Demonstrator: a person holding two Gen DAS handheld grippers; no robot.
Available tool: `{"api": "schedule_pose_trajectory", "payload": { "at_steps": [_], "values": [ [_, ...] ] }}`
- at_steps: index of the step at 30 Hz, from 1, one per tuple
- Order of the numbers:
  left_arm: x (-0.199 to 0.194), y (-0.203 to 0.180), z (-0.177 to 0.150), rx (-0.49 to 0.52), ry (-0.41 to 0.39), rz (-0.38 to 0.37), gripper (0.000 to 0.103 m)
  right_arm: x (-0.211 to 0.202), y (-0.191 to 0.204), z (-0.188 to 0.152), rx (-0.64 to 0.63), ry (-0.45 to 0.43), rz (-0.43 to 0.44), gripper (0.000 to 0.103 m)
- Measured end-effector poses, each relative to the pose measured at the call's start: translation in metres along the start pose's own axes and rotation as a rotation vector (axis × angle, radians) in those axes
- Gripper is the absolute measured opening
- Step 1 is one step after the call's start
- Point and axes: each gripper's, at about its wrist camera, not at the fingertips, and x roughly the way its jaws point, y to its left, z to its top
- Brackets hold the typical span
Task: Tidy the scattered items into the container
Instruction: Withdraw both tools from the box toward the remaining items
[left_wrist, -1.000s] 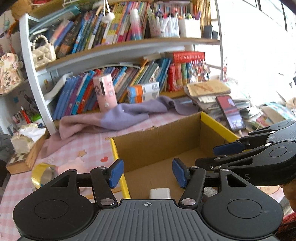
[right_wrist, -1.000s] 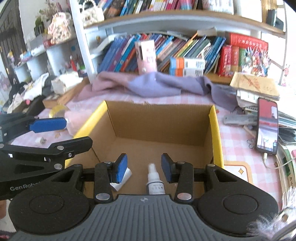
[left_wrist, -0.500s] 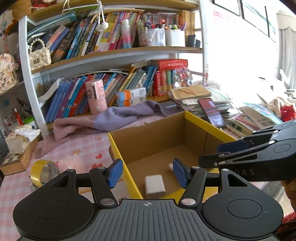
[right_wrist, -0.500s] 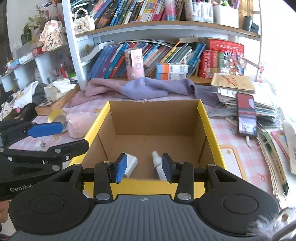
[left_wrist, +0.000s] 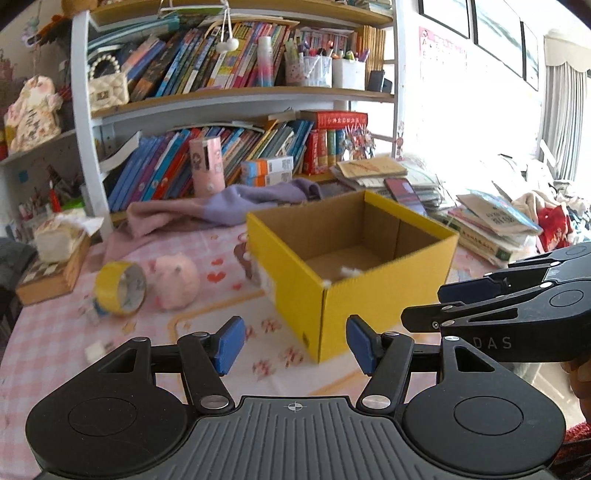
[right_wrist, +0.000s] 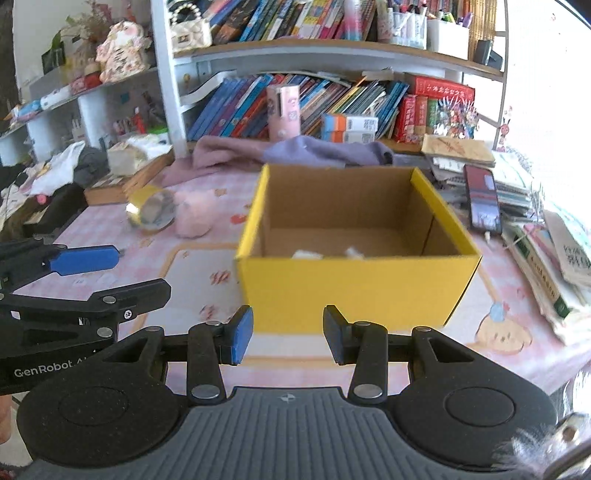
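Box (right_wrist: 354, 284) yellow, ahead of both tools, left tool (left_wrist: 293, 343) and right tool (right_wrist: 288, 334) gaping, empty.

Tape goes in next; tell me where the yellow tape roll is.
The yellow tape roll lies on the pink tablecloth left of the yellow box, beside the pink plush toy.

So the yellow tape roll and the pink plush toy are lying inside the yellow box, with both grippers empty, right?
Not quite. The yellow tape roll and the pink plush toy lie on the checked tablecloth beside the yellow box, not inside it, as the left wrist view shows. The left gripper and right gripper are indeed empty.
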Motion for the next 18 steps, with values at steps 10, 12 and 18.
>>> {"api": "schedule_pose_trajectory", "payload": {
  "at_steps": [10, 12, 18],
  "values": [
    [-0.033, 0.028, -0.036, -0.019, 0.070, 0.033, 0.070, -0.002, 0.058, -0.026, -0.006, 0.078, 0.062, 0.043],
    [-0.037, 0.035, -0.042, -0.034, 0.086, 0.044, 0.070, -0.001, 0.068, -0.027, -0.017, 0.093, 0.079, 0.044],
    [-0.054, 0.060, -0.054, -0.082, 0.096, 0.098, 0.071, 0.005, 0.094, -0.025, -0.036, 0.116, 0.121, 0.046]
  ]
}}
